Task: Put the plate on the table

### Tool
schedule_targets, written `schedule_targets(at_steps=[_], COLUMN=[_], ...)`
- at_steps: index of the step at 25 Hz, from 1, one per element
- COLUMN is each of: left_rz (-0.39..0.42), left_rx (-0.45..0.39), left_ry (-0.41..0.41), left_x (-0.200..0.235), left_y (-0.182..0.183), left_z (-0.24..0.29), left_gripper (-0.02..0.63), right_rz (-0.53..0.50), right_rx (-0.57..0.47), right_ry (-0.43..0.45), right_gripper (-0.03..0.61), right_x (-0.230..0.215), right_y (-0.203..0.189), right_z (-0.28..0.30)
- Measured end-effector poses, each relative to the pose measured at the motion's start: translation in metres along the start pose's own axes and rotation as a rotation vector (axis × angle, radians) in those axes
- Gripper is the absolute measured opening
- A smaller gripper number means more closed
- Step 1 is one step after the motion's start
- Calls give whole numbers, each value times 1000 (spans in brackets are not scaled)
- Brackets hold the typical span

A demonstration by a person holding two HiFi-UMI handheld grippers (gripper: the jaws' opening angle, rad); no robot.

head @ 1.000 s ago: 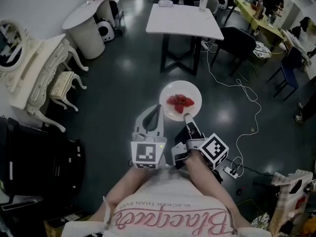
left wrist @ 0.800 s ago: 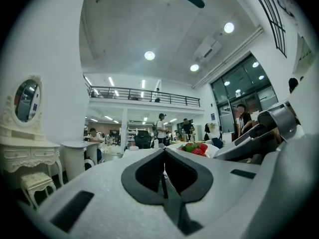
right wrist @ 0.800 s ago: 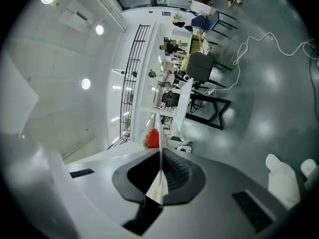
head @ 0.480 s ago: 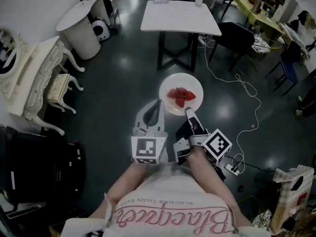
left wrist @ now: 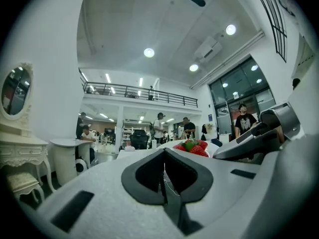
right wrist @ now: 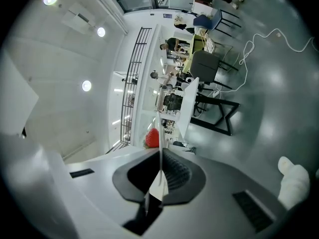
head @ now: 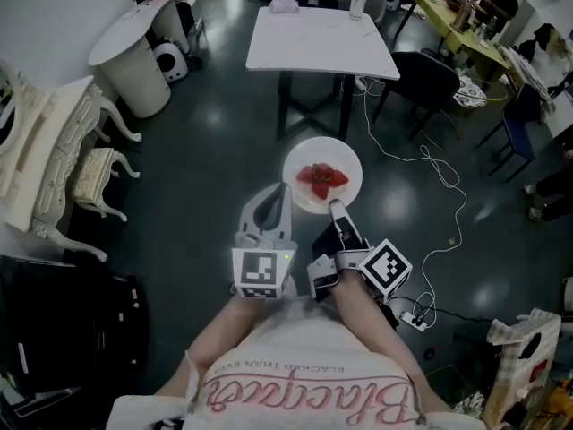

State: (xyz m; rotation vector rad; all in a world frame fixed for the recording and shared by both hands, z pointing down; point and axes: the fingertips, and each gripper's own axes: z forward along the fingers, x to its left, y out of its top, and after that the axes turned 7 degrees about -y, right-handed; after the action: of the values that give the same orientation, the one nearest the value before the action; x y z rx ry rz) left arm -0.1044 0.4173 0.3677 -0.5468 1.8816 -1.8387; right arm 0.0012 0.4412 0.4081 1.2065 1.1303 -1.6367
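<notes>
Currently: the carry is under way and the plate is not yet at the table.

Nearest, both grippers are held out ahead of the person's chest.
- Left gripper (head: 278, 197): fingers closed on each other, nothing between them. The tip lies just beside the plate's left rim; I cannot tell if it touches.
- Right gripper (head: 336, 210): fingers clamped on the near rim of the plate (head: 346, 158). The right gripper view shows the rim edge-on between them.

The plate is white and round, held roughly level in the air over the dark floor. Strawberries (head: 321, 179) are heaped at its middle.

Handling, as judged:
- The plate looks stiff and smooth, so it is likely slick under the fingers.
- It looks breakable if it drops on that floor.
- It is gripped at one rim spot only, so the weight hangs beyond the grip and would tend to dip the far edge.
- The berries are loose and would roll on any tilt.
- Best hold is a deep bite on the rim, kept level, with the free gripper steadying the side rim.

Farther on, a cable (head: 430, 161) trails across the floor. Beyond it, well apart from the plate, stands the white table (head: 313, 45), with a cup (head: 356, 5) at its far edge.
</notes>
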Motion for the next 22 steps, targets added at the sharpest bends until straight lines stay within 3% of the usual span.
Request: schedule_targets(at_steps=[7, 22], left_rz=[-30, -12], left_rx=[-16, -13], left_ry=[13, -65], left_x=[63, 158], left_y=[-1, 2], left_z=[48, 153], left_gripper=[5, 5], right_rz=[-14, 25], right_rx=[10, -6], right_ry=[-30, 11], right_gripper=[12, 12], right_x=[7, 41], right_y=[4, 20], right_z=[70, 216])
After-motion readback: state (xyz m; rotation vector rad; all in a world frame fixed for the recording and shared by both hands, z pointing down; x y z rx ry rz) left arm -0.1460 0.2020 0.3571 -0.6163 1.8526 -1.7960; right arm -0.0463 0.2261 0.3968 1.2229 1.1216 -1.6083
